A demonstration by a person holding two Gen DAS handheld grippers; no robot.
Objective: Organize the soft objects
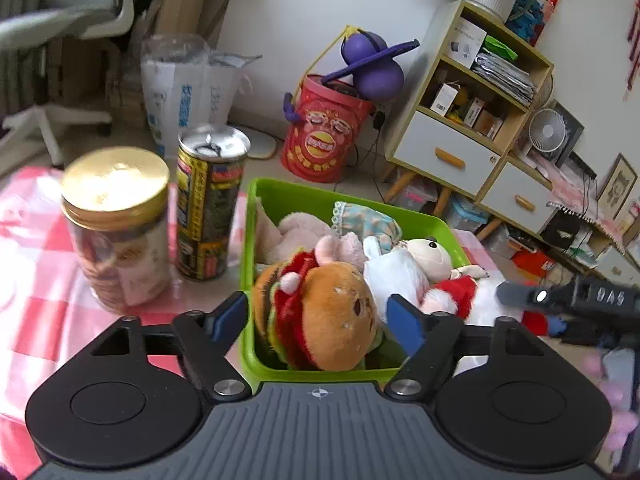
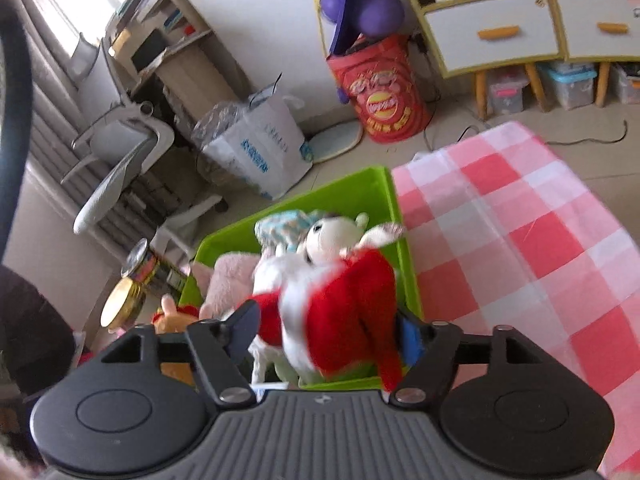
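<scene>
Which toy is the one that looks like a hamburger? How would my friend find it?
Find the bright green bin on the pink checked tablecloth, just right of the tall can and the gold-lidded jar. The hamburger toy sits at its near end, between the left gripper fingers. It is the only orange-brown, bun-shaped one; its neighbours are pink, white or red.

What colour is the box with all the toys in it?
Bright green. The box shows best in the left wrist view.
</scene>
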